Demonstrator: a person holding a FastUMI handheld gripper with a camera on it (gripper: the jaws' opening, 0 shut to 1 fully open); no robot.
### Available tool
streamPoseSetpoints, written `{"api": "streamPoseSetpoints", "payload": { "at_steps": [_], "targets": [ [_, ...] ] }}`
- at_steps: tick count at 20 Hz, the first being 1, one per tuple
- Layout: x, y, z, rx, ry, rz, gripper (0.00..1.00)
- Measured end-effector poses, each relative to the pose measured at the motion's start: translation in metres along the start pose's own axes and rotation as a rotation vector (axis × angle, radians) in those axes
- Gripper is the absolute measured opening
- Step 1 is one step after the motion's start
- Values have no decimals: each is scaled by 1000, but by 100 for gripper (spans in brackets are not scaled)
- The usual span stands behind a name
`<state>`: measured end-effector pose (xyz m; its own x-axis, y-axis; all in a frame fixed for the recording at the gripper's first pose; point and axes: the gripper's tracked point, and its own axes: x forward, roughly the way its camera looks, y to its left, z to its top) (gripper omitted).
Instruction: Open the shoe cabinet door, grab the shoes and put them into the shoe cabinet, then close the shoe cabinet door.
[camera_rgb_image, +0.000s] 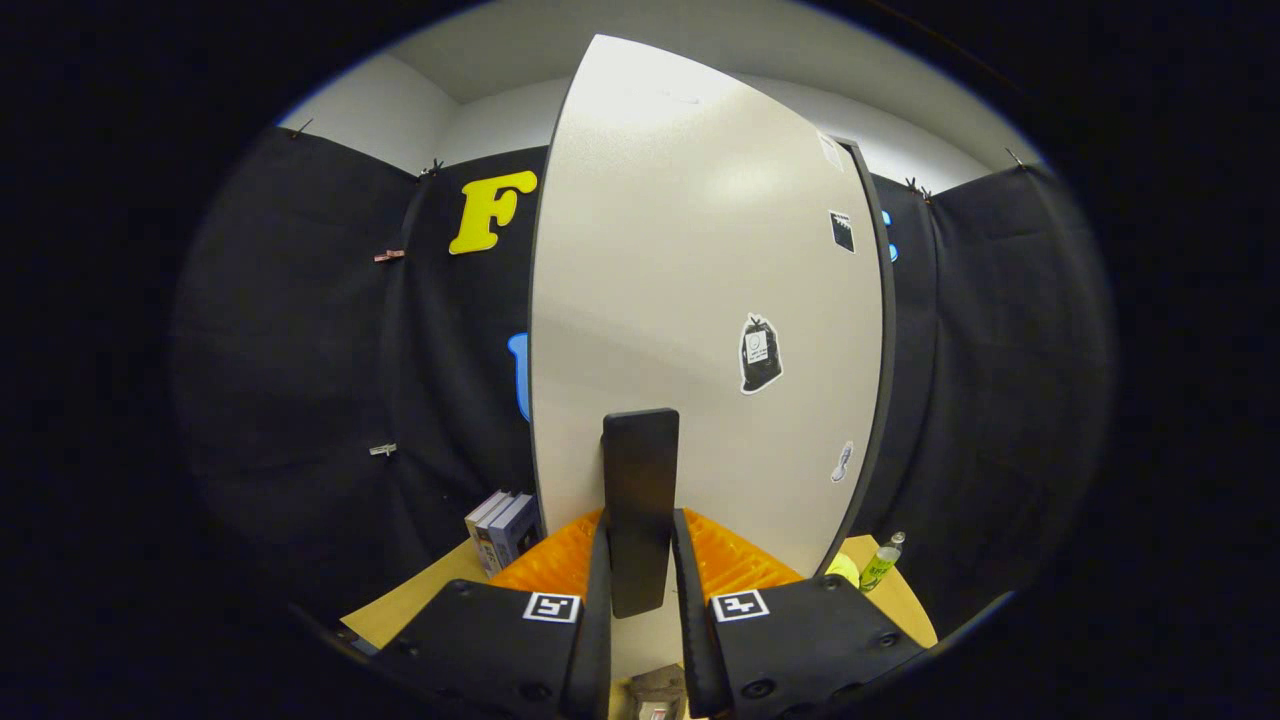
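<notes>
The shoe cabinet's white door (690, 300) stands tall right in front of me, with a few small stickers on its face and a dark edge down its right side. A black upright handle (640, 450) is fixed low on the door. My gripper (640, 520) is shut on this handle, one finger pressed against each side of its lower half. The door face curves away above the fingers, and I cannot tell whether it is ajar.
Some upright books (503, 530) stand left of the door on a wooden surface (420, 595). A green bottle (880, 562) and a yellow-green ball (843, 568) sit to the door's right. Black cloth walls close in on both sides.
</notes>
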<state>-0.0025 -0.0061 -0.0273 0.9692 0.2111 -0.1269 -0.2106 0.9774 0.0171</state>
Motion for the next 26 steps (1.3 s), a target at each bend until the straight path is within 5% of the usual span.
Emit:
{"api": "streamPoseSetpoints", "payload": {
  "at_steps": [15, 17, 26],
  "targets": [
    [-70, -85, -1, 23, -23, -36, 33],
    [-78, -90, -5, 45, -7, -30, 52],
    [-119, -147, -3, 39, -23, -142, 52]
  ]
}}
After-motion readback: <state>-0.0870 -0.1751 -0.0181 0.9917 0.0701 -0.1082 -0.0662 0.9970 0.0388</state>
